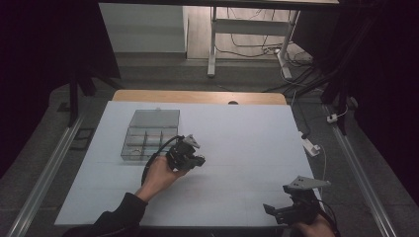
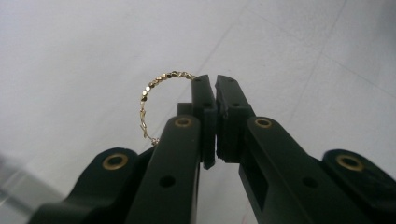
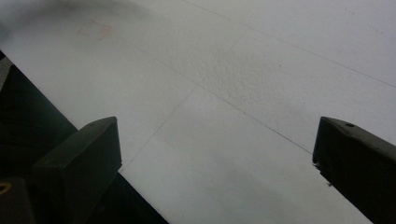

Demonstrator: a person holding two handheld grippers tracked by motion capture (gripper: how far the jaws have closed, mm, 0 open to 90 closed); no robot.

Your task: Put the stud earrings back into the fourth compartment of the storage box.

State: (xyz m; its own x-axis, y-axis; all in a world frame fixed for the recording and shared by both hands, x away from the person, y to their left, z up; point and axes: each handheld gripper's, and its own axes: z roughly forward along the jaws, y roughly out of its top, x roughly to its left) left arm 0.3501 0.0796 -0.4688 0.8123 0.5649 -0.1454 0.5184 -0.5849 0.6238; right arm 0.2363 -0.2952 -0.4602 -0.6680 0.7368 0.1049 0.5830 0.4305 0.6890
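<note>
My left gripper (image 2: 215, 83) is shut on a thin gold bead chain (image 2: 154, 91), which loops out from the tips and hangs down on the left side. From above, that gripper (image 1: 197, 159) hovers over the white table (image 1: 237, 138), just right of a clear compartment box (image 1: 148, 136). Near the table's front right edge, my right gripper (image 1: 271, 209) is held low. Its jaws stand wide apart in its own view (image 3: 215, 144), with bare white table between them.
The compartment box has its lid raised at the back and several small cells. A wooden table edge (image 1: 197, 96) runs along the far side. Cables and a white connector (image 1: 310, 146) lie past the right edge. Metal rails flank the table.
</note>
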